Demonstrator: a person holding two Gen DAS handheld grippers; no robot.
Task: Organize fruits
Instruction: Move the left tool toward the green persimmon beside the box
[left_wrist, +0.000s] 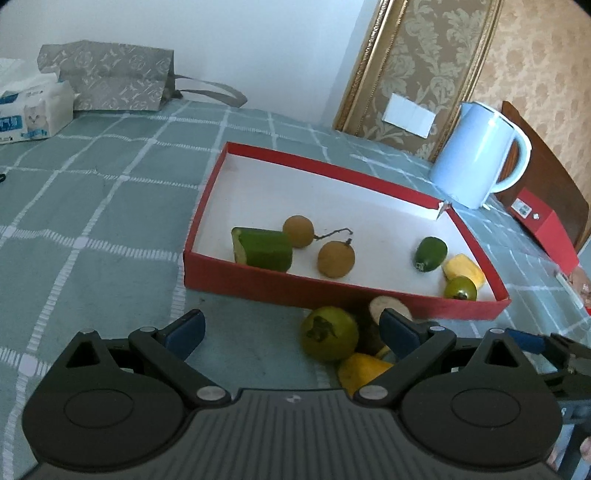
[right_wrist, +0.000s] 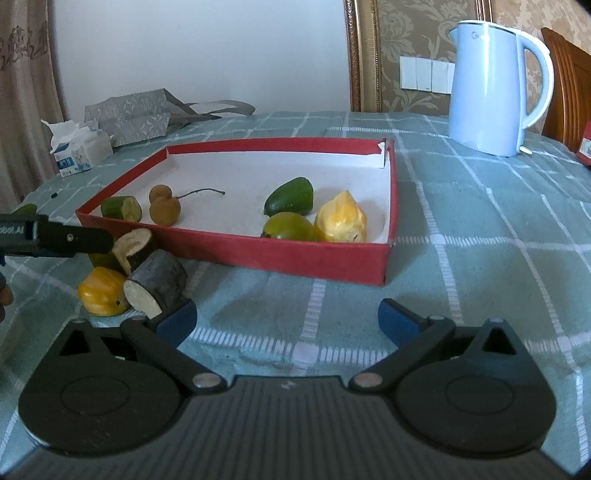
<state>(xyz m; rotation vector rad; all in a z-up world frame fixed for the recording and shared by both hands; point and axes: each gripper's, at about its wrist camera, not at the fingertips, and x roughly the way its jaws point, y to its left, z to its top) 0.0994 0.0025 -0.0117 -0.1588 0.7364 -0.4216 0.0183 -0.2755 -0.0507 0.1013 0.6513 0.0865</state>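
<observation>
Red cardboard tray (right_wrist: 280, 254) holds round, wedge-shaped fruit.

Both wrist views low, near table, facing red box (left_wrist: 343, 291) (right_wrist: 258, 254).

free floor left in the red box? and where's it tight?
Box: the far half is bare, from the back wall down to the longan stem, plus the white strip between the longans and the green fruit. Tight: its near right corner, and outside its near left wall, where cut pieces crowd the left gripper.
</observation>
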